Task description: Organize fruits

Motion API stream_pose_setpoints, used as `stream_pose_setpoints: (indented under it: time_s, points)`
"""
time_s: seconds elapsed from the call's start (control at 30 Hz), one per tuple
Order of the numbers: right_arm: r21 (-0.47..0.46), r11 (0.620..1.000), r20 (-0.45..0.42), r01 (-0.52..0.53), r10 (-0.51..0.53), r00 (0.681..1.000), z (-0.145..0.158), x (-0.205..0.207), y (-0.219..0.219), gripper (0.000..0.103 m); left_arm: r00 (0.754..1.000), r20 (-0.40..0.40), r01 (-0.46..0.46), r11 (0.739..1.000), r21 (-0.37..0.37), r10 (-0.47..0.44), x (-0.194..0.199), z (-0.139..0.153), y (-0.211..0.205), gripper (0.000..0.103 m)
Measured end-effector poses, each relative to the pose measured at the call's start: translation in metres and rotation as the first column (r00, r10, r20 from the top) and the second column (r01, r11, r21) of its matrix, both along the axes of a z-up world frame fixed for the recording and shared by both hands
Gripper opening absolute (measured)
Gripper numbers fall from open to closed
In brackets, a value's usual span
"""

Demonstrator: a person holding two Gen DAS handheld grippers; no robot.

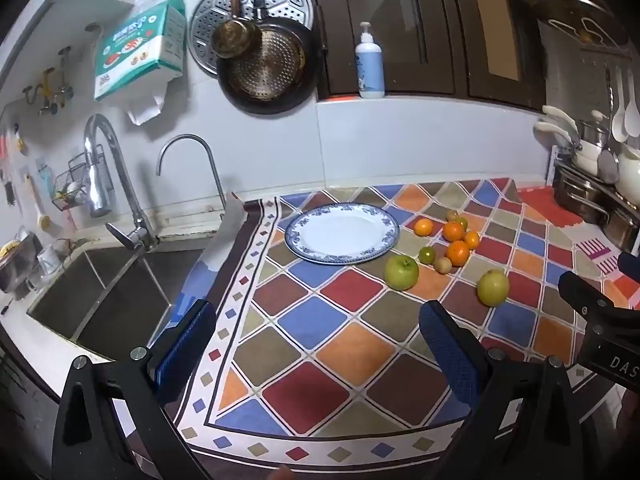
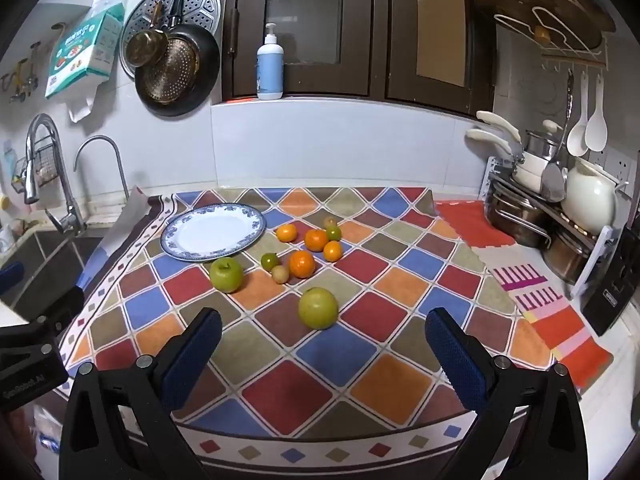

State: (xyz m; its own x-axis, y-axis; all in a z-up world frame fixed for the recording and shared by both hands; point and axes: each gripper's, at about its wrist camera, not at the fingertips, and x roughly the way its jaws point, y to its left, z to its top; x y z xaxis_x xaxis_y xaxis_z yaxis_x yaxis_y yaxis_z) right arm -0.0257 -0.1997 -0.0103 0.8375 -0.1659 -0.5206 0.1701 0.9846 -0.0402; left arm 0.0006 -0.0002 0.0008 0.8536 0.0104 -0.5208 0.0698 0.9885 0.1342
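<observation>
— Hovering over the checkered tablecloth [image 2: 340, 392], the right gripper [image 2: 324, 344] has its jaws spread wide, nothing between them; a yellow-green apple [image 2: 318, 307] sits just ahead.
— And the left gripper [image 1: 316, 340]?
— Spread too, holding nothing; the blue-rimmed plate [image 1: 342, 232] lies ahead of it, a green apple [image 1: 401, 272] and small oranges [image 1: 457, 252] ahead to its right.

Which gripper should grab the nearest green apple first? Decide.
Right. The right gripper is open with the green apple centred just ahead; for the left gripper it lies off to the right.
</observation>
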Motion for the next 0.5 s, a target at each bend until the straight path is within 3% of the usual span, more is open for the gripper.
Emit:
stream_pose_setpoints:
  time_s: [0.17, 0.5]
  points:
    - [0.009, 1.0, -0.004, -0.015, 0.015, 1.0, -0.007, -0.002, 0.001, 0.102, 0.999, 0.032, -0.004, 0.999, -0.047, 0.006, -0.005, 0.007, 0.002, 0.103]
    - [-0.011, 1.0, 0.04, -0.022, 0.022, 0.999, 0.004, -0.005, 0.001, 0.102, 0.999, 0.043, -0.024, 0.999, -0.035, 0.026, -0.007, 0.01, 0.001, 0.103]
